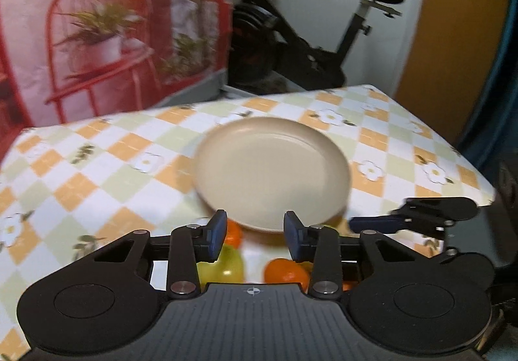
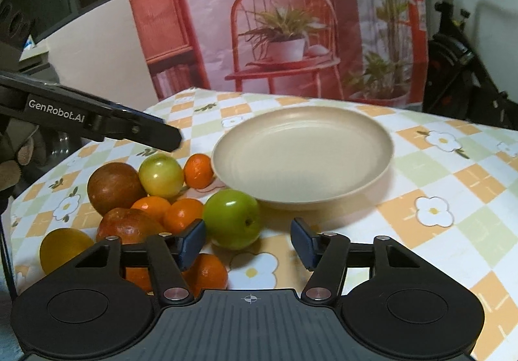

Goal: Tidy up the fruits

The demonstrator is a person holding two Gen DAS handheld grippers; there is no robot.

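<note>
Beige and bare, the round shallow plastic plate sits near the middle of the table, on its checked orange, green and white flowered tablecloth, with nothing in it. I judge the job barely begun: no fruit has reached the plate.

All the fruit I can see lies on the cloth in a loose heap toward the table's left edge in my right wrist view. A glossy green apple lies just beside the plate's near rim. Behind it a paler yellow-green apple touches a small orange mandarin, which lies just beside the plate's left rim. A round brown fruit, a reddish-brown fruit, several more mandarins and a yellow fruit fill out the heap.

My right gripper hovers low beside the green apple, fingers apart and holding nothing; the apple lies just beyond the left fingertip, not between them.

My left gripper points at the plate's near rim over the heap, fingers apart with nothing clamped. A mandarin shows below the gap.

Every piece is left to move, I reckon.
</note>
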